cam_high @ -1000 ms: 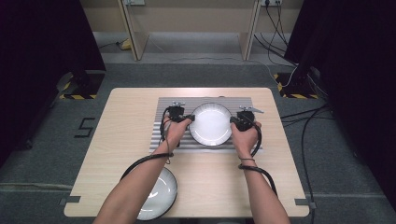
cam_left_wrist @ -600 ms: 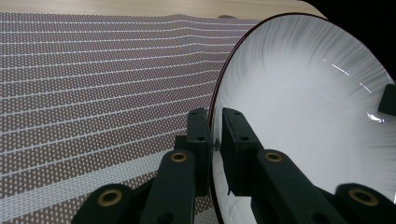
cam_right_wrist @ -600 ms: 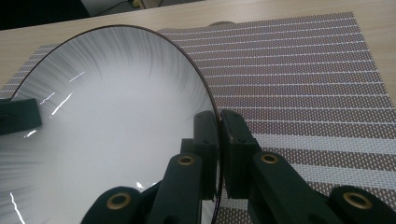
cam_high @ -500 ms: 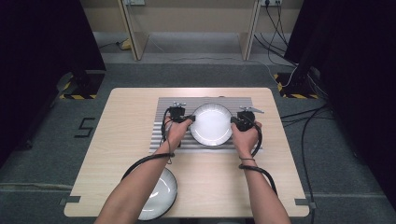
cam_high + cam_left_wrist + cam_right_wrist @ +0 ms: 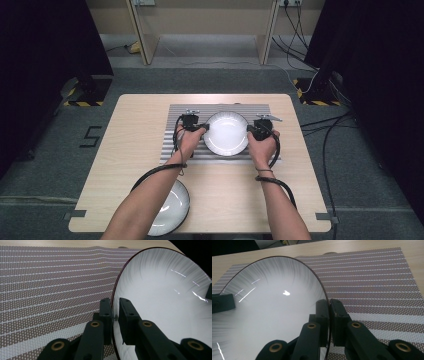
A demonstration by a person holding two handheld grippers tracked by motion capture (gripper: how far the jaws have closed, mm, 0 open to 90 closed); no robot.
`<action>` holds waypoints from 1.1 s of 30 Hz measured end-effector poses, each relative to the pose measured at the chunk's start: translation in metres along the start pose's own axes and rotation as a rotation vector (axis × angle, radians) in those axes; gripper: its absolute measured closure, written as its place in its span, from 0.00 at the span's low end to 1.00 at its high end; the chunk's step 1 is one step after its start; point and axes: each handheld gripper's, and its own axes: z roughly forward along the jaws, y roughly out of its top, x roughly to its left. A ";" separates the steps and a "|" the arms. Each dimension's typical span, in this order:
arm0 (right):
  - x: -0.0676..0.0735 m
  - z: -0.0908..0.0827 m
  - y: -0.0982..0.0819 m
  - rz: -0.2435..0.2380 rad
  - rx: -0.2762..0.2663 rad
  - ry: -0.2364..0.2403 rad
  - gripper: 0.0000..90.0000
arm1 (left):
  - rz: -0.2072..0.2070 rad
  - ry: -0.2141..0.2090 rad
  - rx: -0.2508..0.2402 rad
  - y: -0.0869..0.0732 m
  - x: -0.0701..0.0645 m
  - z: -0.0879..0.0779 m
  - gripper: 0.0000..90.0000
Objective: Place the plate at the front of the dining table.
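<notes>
White plate (image 5: 226, 133) with a dark rim, lying flat at the middle of the striped mat (image 5: 220, 111), centre table.

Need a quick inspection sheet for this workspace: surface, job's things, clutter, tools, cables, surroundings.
Surface: light wooden table with a striped mat at its middle.
Job's things: white plate over the mat, gripped at opposite rims; whether it rests on the mat or is lifted cannot be told.
Clutter: second plate at the near edge, partly under the left forearm.
Tools: left tool shut on the plate's rim; right tool shut on the opposite rim.
Cables: a black cable loops back from each tool along the forearms; more cables on the floor at the right.
Surroundings: grey carpet, dark screens on both sides, wooden furniture legs behind.
</notes>
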 end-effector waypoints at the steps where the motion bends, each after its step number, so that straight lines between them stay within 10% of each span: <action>1: 0.000 0.000 0.000 -0.001 0.003 -0.003 0.95 | 0.002 0.001 0.001 0.000 0.000 0.000 0.90; 33: -0.002 -0.004 0.008 -0.018 -0.020 -0.031 0.85 | 0.038 0.043 -0.028 0.009 0.004 -0.009 0.77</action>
